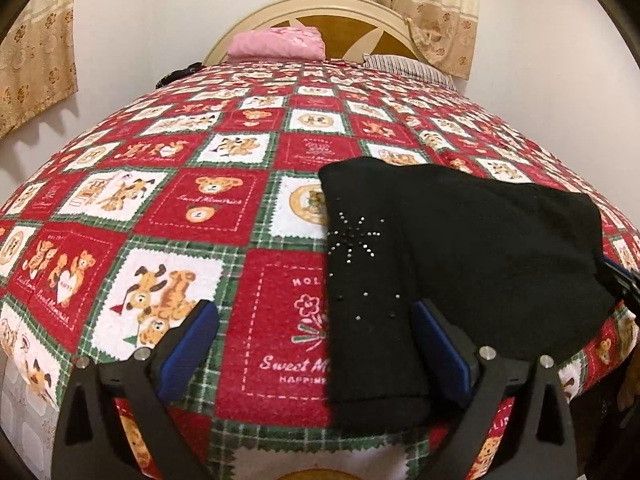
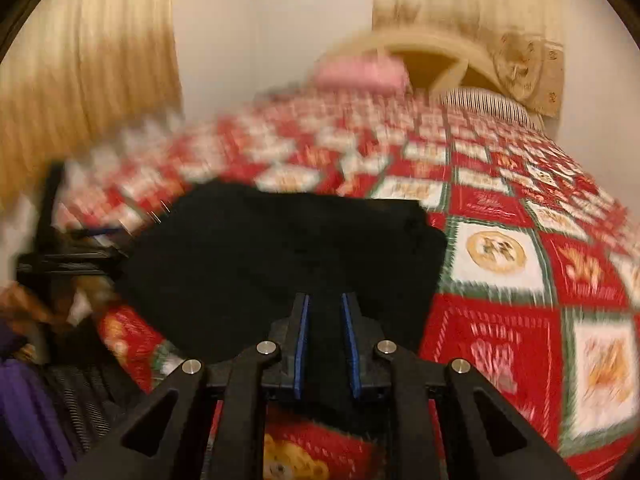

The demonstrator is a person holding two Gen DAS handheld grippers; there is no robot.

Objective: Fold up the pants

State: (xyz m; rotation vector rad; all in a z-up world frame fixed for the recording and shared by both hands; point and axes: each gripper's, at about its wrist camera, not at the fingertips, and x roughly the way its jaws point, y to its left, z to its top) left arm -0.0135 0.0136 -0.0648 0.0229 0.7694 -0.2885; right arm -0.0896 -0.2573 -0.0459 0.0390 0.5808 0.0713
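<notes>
The black pants (image 1: 460, 248) lie folded on the bed near its front edge, with a rhinestone star pattern on the left fold. My left gripper (image 1: 316, 312) is open wide above the pants' left part; its right finger lies over the black cloth, its left finger over the bedspread. In the right wrist view the pants (image 2: 260, 256) show as a black heap, blurred. My right gripper (image 2: 325, 300) hovers over their near edge with the jaws a narrow gap apart, holding nothing that I can see. The right gripper also shows at the right edge of the left wrist view (image 1: 624, 280).
A red, white and green teddy-bear bedspread (image 1: 200, 208) covers the bed. A pink pillow (image 1: 276, 42) and a striped pillow (image 1: 408, 66) lie by the headboard (image 1: 340, 12). Curtains (image 1: 36, 60) hang on the wall. Dark clutter (image 2: 48, 360) stands off the bed's left side.
</notes>
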